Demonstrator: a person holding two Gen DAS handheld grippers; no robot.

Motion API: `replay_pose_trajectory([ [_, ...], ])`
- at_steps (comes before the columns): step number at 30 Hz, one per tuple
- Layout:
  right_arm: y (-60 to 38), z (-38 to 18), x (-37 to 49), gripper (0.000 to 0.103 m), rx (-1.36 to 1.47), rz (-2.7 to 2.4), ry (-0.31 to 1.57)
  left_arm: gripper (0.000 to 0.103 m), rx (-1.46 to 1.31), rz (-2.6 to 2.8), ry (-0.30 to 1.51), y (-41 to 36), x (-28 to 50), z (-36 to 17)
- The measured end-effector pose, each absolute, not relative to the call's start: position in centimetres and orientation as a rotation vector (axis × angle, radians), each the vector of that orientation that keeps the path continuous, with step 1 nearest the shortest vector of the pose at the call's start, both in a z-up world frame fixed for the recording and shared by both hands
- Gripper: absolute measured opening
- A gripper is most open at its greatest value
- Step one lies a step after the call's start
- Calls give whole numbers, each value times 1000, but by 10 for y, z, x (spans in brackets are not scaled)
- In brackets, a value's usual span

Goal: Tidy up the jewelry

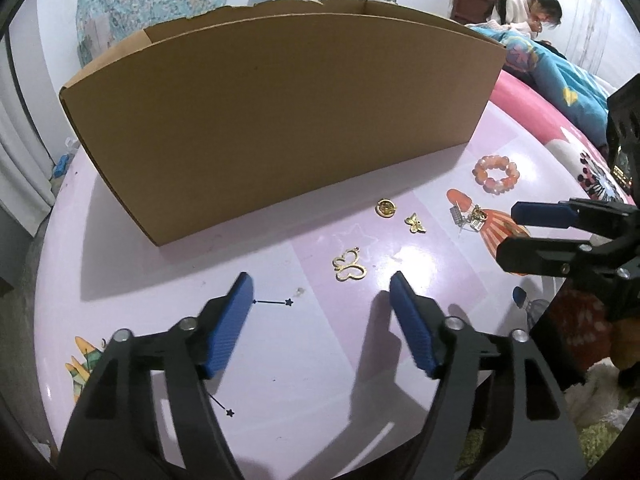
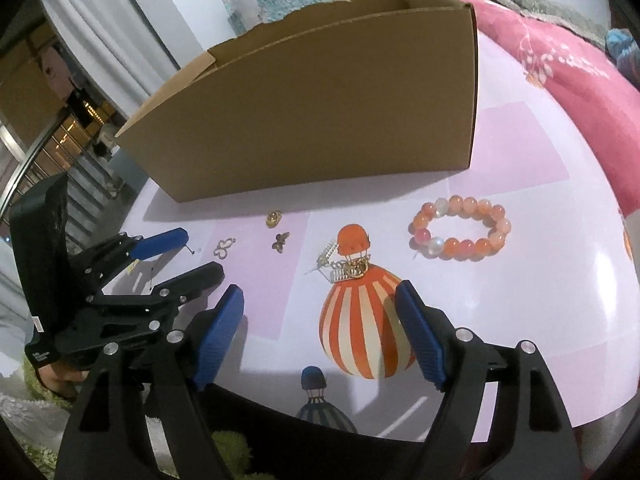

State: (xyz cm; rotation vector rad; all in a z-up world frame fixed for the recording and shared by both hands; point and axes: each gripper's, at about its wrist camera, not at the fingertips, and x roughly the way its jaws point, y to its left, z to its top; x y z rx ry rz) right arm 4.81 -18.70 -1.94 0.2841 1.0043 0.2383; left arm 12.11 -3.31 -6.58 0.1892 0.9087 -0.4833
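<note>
Cardboard box (image 1: 280,120) stands open at the back of the lilac table (image 1: 280,360), and we hold the left gripper (image 1: 320,292) wide and empty just short of the gold butterfly outline (image 1: 349,267). To its right lie a gold round charm (image 1: 386,208), a small butterfly (image 1: 416,222), a silver-and-gold tangle (image 2: 344,266) and the bead bracelet (image 2: 460,228). Our right gripper (image 2: 320,300) is also wide and empty; we should bring it down over the tangle and close low, since thin pieces slip.

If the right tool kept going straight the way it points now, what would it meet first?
Probably the small silver-and-gold charm cluster on the table, ahead between the open fingers of the right tool; depth is uncertain.
</note>
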Motion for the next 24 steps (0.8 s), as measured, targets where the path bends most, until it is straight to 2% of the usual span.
replay_pose_trajectory([
  [4,-188,-24,49,78,306,248,1009,78,188,-489,917,-35,122,-67],
  [8,-192,-27,47,85,320,269,996,83,211,-480,919,-38,121,-68],
  [15,-198,-27,44,96,367,310,973,86,237,-467,913,-48,117,-69],
  [24,-206,-22,48,96,412,337,982,86,211,-446,938,-43,121,-67],
])
